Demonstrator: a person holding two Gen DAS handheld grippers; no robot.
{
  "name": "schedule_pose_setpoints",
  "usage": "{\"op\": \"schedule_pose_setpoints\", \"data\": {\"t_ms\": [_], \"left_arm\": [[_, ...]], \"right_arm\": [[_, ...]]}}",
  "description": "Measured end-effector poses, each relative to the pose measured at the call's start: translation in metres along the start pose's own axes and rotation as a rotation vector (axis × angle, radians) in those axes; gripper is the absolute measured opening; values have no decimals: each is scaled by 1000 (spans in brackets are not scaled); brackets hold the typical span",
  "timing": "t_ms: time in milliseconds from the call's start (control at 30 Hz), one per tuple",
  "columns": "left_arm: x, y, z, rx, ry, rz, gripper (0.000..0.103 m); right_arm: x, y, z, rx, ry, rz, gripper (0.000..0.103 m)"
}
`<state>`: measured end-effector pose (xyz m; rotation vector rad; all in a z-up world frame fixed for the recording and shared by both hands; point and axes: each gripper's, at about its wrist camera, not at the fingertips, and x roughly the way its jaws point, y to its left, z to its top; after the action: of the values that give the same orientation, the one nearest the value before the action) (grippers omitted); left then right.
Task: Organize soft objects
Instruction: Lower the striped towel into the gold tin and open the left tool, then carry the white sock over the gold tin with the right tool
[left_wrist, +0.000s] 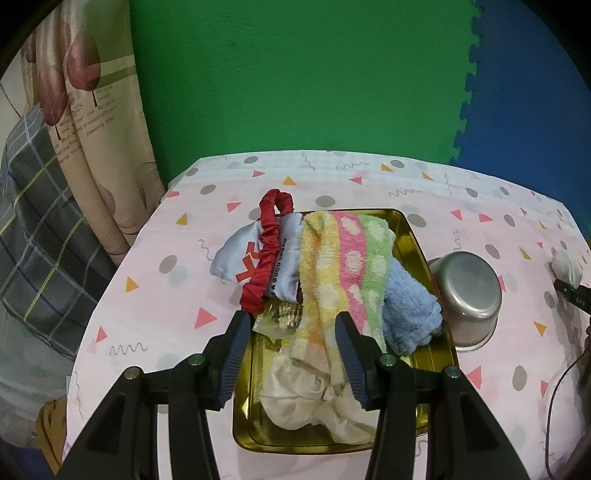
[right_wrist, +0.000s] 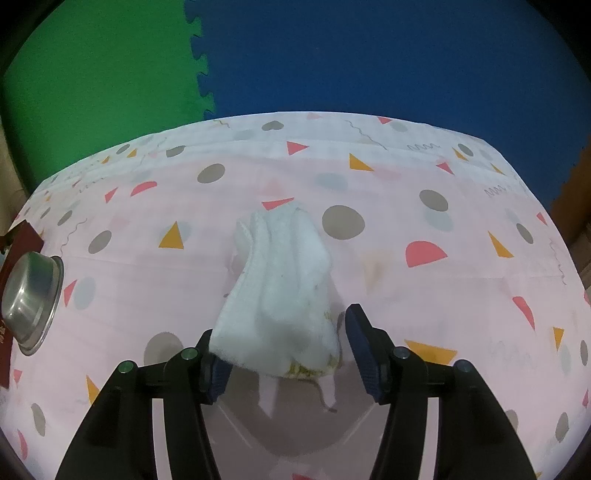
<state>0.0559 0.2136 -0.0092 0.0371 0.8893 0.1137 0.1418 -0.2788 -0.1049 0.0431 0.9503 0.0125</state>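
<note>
In the left wrist view a gold tray (left_wrist: 410, 236) holds a heap of soft things: a striped dotted towel (left_wrist: 347, 258), a blue towel (left_wrist: 406, 306) and a crumpled white cloth (left_wrist: 303, 398). A red scrunchie (left_wrist: 269, 243) lies over a pale blue satin cloth (left_wrist: 236, 254) at the tray's left rim. My left gripper (left_wrist: 291, 325) hangs open over the tray, its fingers either side of the striped towel's near end. In the right wrist view a white cloth (right_wrist: 280, 280) lies on the table between the fingers of my right gripper (right_wrist: 282, 328). It drapes over the left finger, and the right pad stands apart from it.
An upturned steel bowl (left_wrist: 469, 291) sits just right of the tray and shows at the left edge (right_wrist: 29, 295) of the right wrist view. A small plastic packet (left_wrist: 280, 317) lies in the tray. The patterned tablecloth (right_wrist: 424, 295) ends at green and blue foam mats behind.
</note>
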Motion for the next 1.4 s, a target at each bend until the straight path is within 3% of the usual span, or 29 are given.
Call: {"op": "schedule_pose_setpoints", "data": {"t_ms": [200, 467, 1033, 1400], "left_arm": [[-1, 0, -2, -1, -3, -9, 49], [-2, -7, -4, 7, -4, -19, 49], [-2, -9, -8, 18, -6, -22, 49], [-6, 7, -6, -16, -17, -12, 49]], "right_arm": [[-13, 0, -2, 13, -22, -10, 51], [-17, 7, 0, -4, -16, -26, 25], [-50, 38, 4, -42, -44, -18, 20], [-79, 71, 6, -70, -75, 62, 19]]}}
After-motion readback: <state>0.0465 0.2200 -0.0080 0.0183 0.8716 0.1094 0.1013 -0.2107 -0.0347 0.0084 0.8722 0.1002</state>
